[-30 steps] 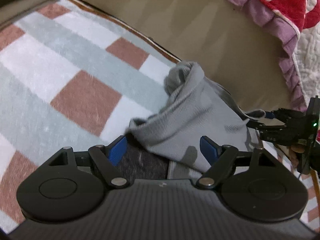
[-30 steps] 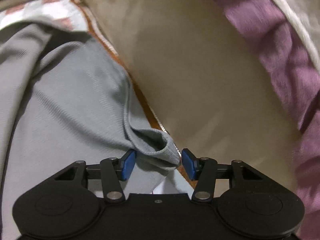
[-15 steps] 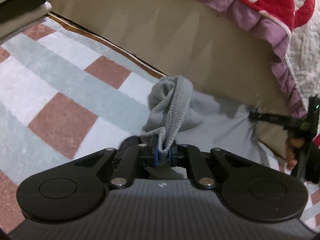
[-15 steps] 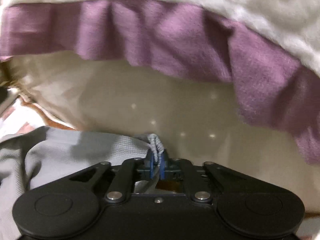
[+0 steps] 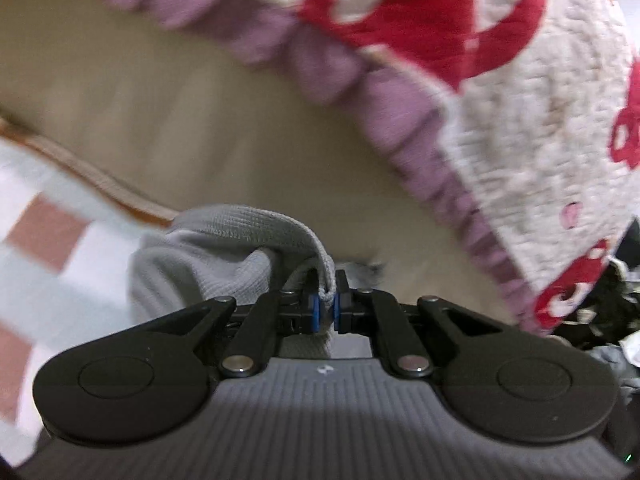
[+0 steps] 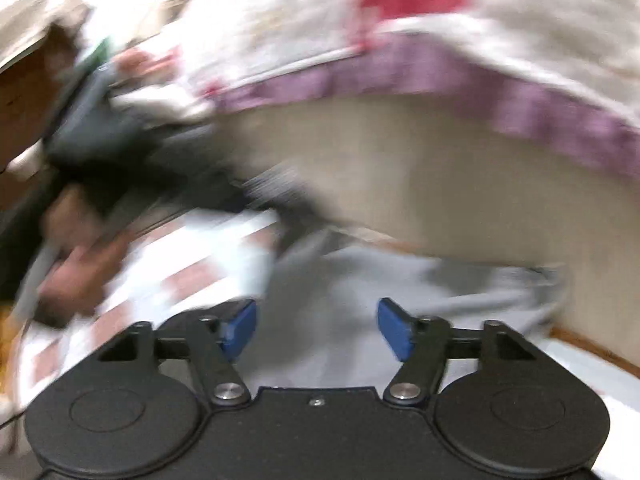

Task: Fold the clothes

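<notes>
One hem let go, the other still pinched

My right gripper (image 6: 316,330), which was clamped on the hem of the grey garment (image 5: 224,248) half a second ago, now stands wide open with only cloth lying below it, so that corner has been dropped onto the checked blanket (image 5: 52,248). My left gripper (image 5: 325,309) stays closed tight on a ribbed edge of the same garment, holding it bunched just in front of the pads, close to the beige bed side (image 5: 160,120) under the quilt (image 5: 540,120) with its purple frill. Both views are blurred by motion. I judge a fold is being laid down, and the left edge may follow; how neat the fold is, I cannot tell.
</notes>
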Demonstrator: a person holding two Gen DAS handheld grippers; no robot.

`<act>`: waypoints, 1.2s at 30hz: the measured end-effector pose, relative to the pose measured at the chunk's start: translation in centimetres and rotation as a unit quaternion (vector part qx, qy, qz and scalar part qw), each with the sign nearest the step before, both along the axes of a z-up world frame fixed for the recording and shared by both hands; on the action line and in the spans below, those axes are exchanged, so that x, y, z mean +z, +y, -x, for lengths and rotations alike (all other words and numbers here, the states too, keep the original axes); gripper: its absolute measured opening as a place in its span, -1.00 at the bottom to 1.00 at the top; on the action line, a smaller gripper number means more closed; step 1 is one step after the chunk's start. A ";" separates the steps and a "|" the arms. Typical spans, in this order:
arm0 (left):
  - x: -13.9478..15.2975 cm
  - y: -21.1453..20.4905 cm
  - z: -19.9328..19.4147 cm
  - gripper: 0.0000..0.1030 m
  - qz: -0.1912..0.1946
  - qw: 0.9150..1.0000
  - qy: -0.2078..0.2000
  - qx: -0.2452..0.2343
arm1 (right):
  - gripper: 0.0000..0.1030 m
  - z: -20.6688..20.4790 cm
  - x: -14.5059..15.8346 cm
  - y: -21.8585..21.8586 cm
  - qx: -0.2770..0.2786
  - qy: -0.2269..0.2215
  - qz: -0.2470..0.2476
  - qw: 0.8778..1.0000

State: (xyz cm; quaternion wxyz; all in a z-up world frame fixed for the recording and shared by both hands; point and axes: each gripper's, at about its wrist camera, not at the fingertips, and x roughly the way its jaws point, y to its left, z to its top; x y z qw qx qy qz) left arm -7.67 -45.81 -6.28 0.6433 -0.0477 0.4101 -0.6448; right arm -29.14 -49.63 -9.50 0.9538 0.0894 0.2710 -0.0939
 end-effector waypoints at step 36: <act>-9.5 -6.0 -2.6 0.58 -0.059 0.991 -0.111 0.041 | 0.40 5.8 -6.8 -16.4 -0.267 0.034 -0.147 0.952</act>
